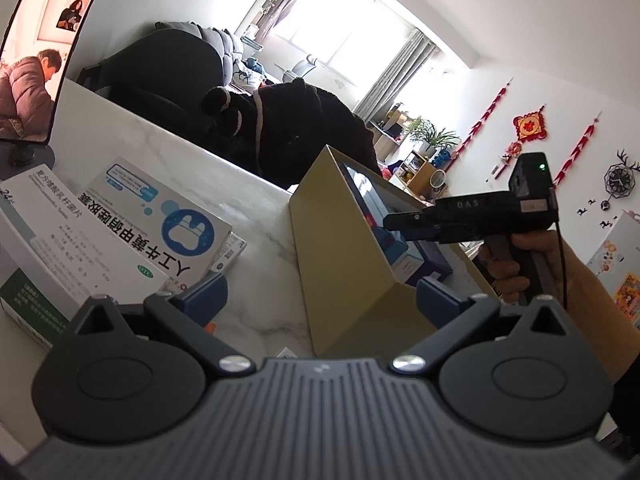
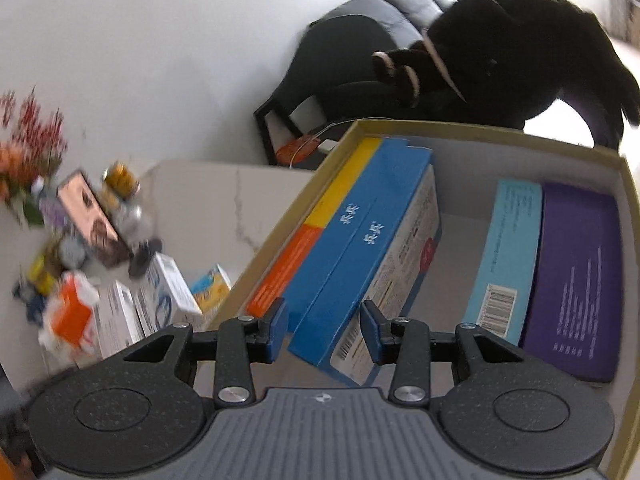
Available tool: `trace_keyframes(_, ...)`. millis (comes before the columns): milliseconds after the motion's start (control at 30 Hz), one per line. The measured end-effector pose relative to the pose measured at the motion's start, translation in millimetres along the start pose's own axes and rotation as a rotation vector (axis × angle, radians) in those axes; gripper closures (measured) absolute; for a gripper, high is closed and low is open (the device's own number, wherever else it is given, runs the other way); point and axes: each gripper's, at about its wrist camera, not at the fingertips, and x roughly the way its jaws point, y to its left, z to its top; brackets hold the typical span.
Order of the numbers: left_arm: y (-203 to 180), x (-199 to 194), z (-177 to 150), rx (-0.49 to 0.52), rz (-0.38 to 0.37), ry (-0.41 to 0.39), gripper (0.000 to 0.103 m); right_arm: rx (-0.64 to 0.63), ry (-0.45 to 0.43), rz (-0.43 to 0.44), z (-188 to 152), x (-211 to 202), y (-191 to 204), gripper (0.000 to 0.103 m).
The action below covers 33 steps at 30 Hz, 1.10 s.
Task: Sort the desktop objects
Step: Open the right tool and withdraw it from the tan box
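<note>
The room has white walls (image 1: 500,40). A big window (image 1: 340,28) lets in very bright light, and grey curtains (image 1: 396,76) hang beside it. A grey sofa (image 1: 224,44) stands near the window with dark coats (image 1: 304,120) piled in front of it. Red hanging decorations (image 1: 530,128) and a black clock (image 1: 619,180) are on the far wall. Green plants (image 1: 434,136) sit on a low wooden shelf (image 1: 416,168). The table top (image 1: 160,140) is white marble with thin grey lines. A vase of red and orange flowers (image 2: 24,152) stands by the wall.
</note>
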Motion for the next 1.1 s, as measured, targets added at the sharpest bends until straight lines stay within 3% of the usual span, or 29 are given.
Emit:
trace_keyframes(267,5,-2,0,-0.016,0.009,-0.006,0.001,-0.182,0.071,-0.015,-6,2,19,0.059)
trace_keyframes(433,4,-1,-1,-0.011,0.004,-0.003,0.001,-0.301,0.141,-0.080,-18,17,29,0.061)
trace_keyframes(567,5,-1,-2,-0.013,0.007,0.000,0.001,-0.355,0.171,-0.118,-23,32,34,0.067)
trace_keyframes(1100,14,-23,3,-0.028,0.061,-0.041,0.001,-0.336,0.109,-0.160,-15,40,28,0.068)
